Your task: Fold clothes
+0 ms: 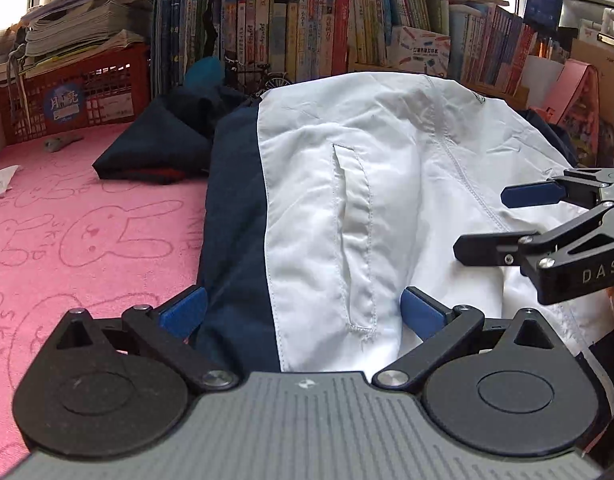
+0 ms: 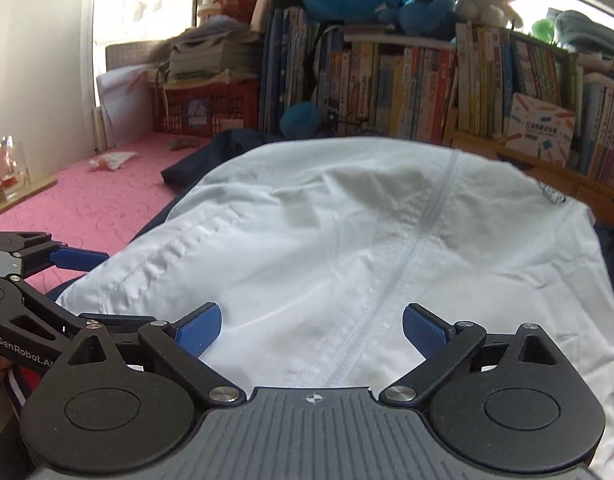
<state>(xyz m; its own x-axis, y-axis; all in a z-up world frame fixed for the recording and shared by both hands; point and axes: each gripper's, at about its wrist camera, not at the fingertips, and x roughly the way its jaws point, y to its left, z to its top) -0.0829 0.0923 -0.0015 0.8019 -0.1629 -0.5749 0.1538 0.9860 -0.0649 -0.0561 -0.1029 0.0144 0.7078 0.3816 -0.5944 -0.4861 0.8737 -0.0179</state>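
My left hand-held gripper [image 1: 303, 312] is spread wide over the white and navy jacket [image 1: 347, 200], which lies on the pink mat [image 1: 87, 220] straight ahead. My right hand-held gripper [image 2: 312, 330], just beside it, is spread too, gripping nothing.

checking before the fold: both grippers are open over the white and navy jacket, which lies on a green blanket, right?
Not quite: the blanket is pink, printed with rabbit outlines, as the left wrist view shows. The rest holds: the left gripper and right gripper are both open over the white and navy jacket.
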